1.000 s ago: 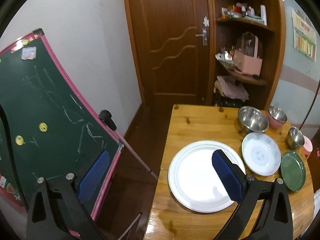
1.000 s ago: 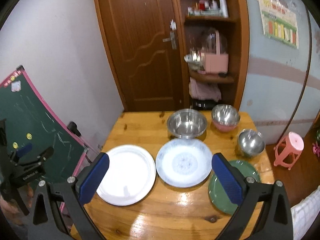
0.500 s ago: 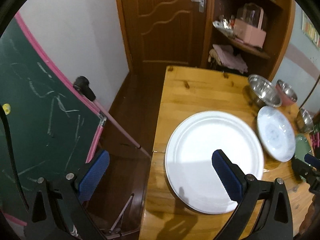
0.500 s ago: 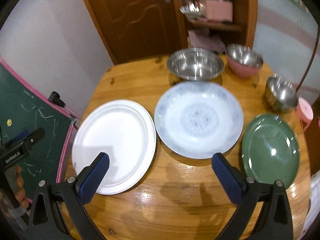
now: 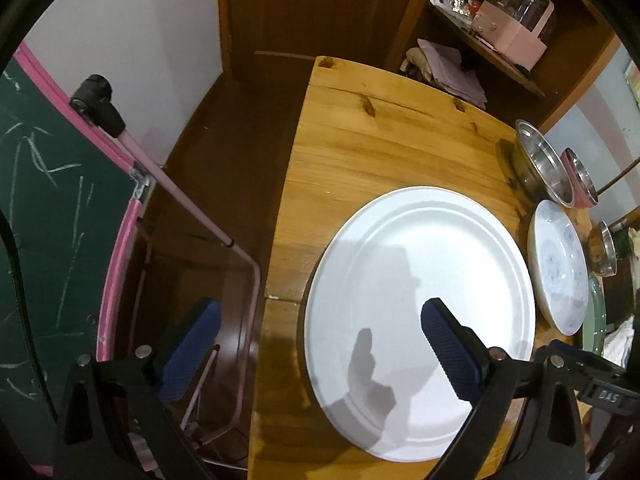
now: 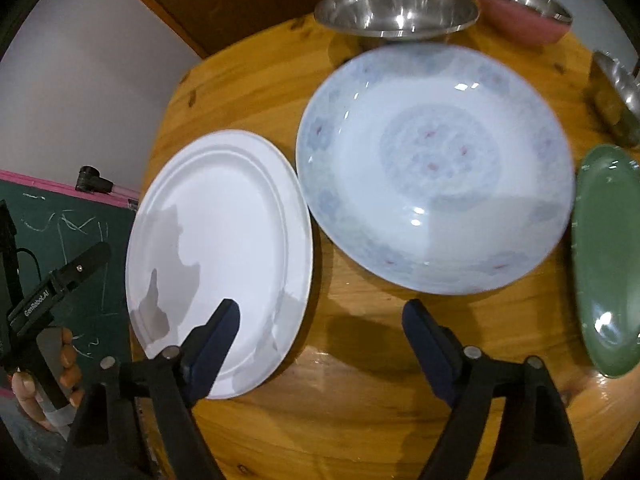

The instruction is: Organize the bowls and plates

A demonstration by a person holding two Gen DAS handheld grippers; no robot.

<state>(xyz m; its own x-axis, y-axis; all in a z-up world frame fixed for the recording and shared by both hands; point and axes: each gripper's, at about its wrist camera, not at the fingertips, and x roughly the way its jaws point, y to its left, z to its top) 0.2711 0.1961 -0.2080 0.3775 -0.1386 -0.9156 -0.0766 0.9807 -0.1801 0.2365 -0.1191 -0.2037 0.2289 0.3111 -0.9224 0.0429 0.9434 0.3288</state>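
While the white plate (image 6: pixel 216 240) and patterned plate (image 6: pixel 432 168) are lying bare, we are narrowing the right gripper (image 6: pixel 320 332), still spread, pinching nothing; left gripper (image 5: pixel 320 344) spread wide

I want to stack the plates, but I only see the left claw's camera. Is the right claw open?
Observer: Yes. The right claw is open with nothing between its fingers, though it has just been closing a little.
Operator: What is it over?
Observer: One finger is over the white plate, near its rim. The other is over bare table, in front of the blue-patterned plate.
Operator: What's past the blue one?
Observer: A green plate lies on its right.
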